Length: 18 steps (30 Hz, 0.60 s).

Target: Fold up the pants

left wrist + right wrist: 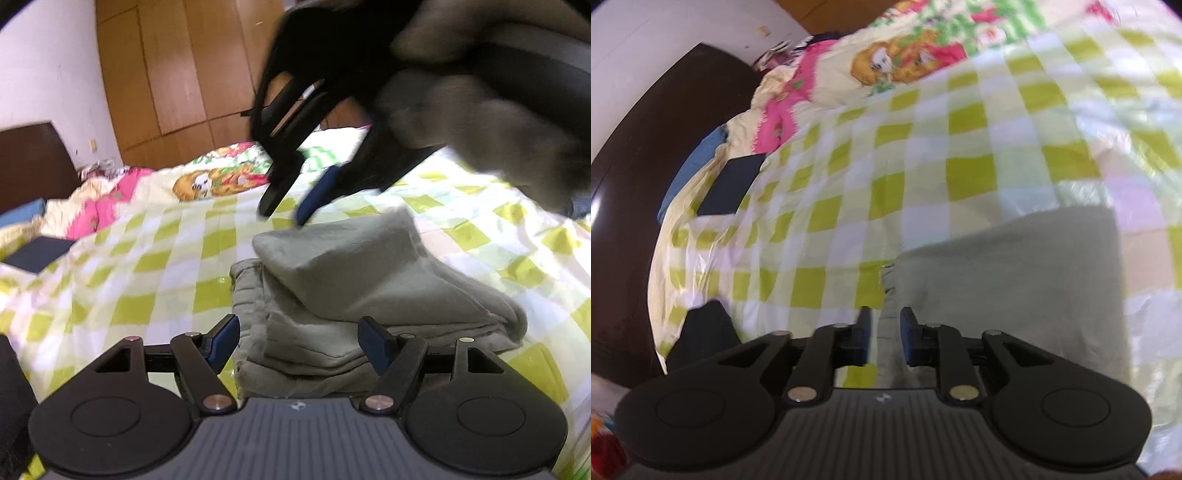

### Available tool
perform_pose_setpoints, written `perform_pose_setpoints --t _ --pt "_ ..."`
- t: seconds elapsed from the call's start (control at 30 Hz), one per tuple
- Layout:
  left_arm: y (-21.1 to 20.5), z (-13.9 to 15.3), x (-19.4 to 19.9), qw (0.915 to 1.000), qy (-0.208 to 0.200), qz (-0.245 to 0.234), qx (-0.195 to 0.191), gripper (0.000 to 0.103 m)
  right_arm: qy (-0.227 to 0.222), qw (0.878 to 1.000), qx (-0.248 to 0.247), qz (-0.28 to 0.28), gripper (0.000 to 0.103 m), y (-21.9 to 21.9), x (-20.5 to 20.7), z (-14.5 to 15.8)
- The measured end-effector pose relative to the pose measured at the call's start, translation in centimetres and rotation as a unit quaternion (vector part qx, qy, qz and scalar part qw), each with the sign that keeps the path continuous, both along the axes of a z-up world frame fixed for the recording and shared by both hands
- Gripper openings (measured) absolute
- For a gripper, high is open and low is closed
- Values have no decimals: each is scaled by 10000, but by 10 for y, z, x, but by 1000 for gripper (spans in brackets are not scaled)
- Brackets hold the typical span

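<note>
Grey-green pants (354,280) lie folded in a thick stack on the green-and-white checked sheet (147,266). My left gripper (301,343) stands open wide at the near edge of the stack, its blue pads either side of the cloth without pressing on it. My right gripper (284,212), held by a gloved hand (498,129), hovers just over the stack's far corner with a narrow gap between its fingers. In the right wrist view the right gripper (885,332) is open a little, and the pants (1015,280) lie below and to its right; no cloth is pinched.
A pink cartoon quilt (207,181) is bunched at the head of the bed by the dark headboard (646,177). A dark flat object (731,184) rests on the sheet at the left. A wooden wardrobe (166,74) stands behind the bed.
</note>
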<state>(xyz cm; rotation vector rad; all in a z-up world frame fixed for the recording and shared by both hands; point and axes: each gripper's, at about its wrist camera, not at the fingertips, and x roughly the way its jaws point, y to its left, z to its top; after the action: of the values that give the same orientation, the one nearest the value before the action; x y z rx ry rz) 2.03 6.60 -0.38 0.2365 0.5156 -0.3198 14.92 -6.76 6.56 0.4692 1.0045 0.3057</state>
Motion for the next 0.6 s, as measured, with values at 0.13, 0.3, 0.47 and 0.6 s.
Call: perform_pose_setpoints --t 0.13,0.3,0.47,0.6 --pt "12 1 2 9998 20 196 -100 84 -448 9949 -831 347 40 -9 -23 13" --pt "26 4 -2 9988 -62 476 104 84 -639 9906 -1134 424 46 -41 -35 1" --pt "33 8 4 9986 27 453 256 84 -633 9938 -856 331 52 -74 -24 -28" --pt "39 17 22 9986 176 441 222 84 -686 9945 -421 664 56 -86 -12 -43"
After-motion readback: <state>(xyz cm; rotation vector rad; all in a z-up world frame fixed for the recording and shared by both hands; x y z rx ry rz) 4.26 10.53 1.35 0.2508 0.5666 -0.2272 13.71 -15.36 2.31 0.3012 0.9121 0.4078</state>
